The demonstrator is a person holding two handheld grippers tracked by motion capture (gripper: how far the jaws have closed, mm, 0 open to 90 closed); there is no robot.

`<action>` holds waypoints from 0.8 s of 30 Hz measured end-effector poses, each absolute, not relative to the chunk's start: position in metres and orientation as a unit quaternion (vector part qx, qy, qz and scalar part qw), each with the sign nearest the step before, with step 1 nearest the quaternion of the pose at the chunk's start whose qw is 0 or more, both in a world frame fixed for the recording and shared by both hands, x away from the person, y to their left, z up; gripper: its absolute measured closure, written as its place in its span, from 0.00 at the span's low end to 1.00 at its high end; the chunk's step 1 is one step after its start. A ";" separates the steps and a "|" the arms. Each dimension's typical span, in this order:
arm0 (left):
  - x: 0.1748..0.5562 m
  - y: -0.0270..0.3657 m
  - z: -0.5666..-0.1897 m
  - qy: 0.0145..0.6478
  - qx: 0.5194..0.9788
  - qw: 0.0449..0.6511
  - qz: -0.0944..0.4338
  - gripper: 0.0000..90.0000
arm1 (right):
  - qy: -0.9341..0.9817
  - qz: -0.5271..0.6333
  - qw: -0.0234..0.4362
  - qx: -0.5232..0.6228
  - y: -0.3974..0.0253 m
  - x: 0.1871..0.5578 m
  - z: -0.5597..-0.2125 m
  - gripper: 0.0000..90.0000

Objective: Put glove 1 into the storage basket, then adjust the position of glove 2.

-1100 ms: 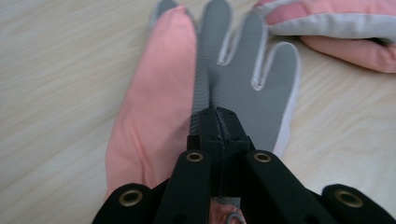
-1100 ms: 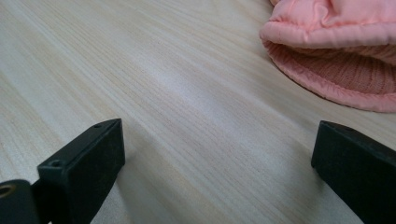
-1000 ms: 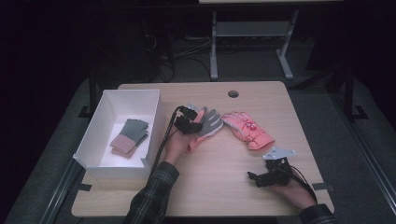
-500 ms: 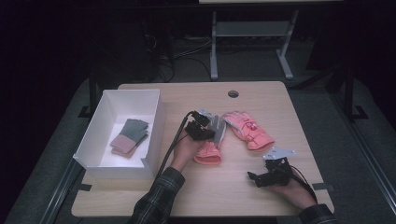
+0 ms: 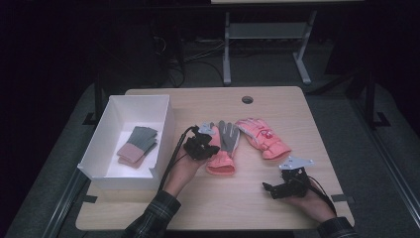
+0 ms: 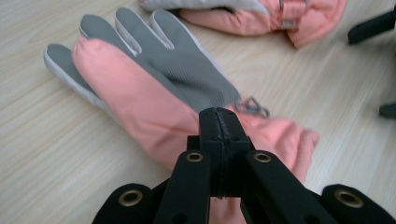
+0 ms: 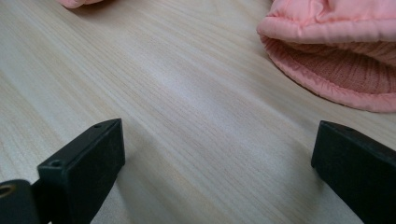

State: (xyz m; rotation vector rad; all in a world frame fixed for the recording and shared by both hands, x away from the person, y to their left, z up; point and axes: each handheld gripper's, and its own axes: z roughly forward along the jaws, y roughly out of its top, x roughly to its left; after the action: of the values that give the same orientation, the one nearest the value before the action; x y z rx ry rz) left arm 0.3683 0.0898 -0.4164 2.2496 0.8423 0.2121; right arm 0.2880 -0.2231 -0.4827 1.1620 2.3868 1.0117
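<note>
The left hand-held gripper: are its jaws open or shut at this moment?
Shut. In the left gripper view, the left hand-held gripper has its two black jaws pressed together over the pink and grey glove; whether fabric is pinched cannot be told.

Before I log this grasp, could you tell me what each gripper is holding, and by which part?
The left gripper is shut on the pink-and-grey glove, pinching fabric on the palm side near the cuff. The right gripper is open over the table, holding nothing.

The table [image 5: 257, 198] is being lit from overhead while everything around it is being lost in darkness toward twelve o'clock. In the gripper views, even light is being cast, soft shadows are being thrown, and the nearest black jaws are being blurred.
</note>
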 end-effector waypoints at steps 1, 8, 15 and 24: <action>0.367 0.090 -0.418 0.323 0.874 0.354 0.079 1.00 | 0.831 0.352 0.150 0.404 -0.223 0.288 -0.483 0.02; 0.362 0.090 -0.426 0.315 0.881 0.349 0.058 1.00 | 0.831 0.352 0.149 0.405 -0.223 0.288 -0.483 0.02; 0.350 0.075 -0.427 0.281 0.895 0.345 0.037 1.00 | 0.832 0.351 0.149 0.404 -0.223 0.288 -0.483 0.02; 0.341 0.058 -0.424 0.257 0.899 0.355 0.028 1.00 | 0.831 0.352 0.149 0.405 -0.223 0.288 -0.483 0.02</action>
State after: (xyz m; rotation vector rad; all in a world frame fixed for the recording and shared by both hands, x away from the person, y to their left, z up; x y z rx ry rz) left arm 0.3413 0.0585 -0.4245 2.3221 0.6633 0.0711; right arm 0.2879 -0.2232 -0.4826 1.1642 2.3879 1.0115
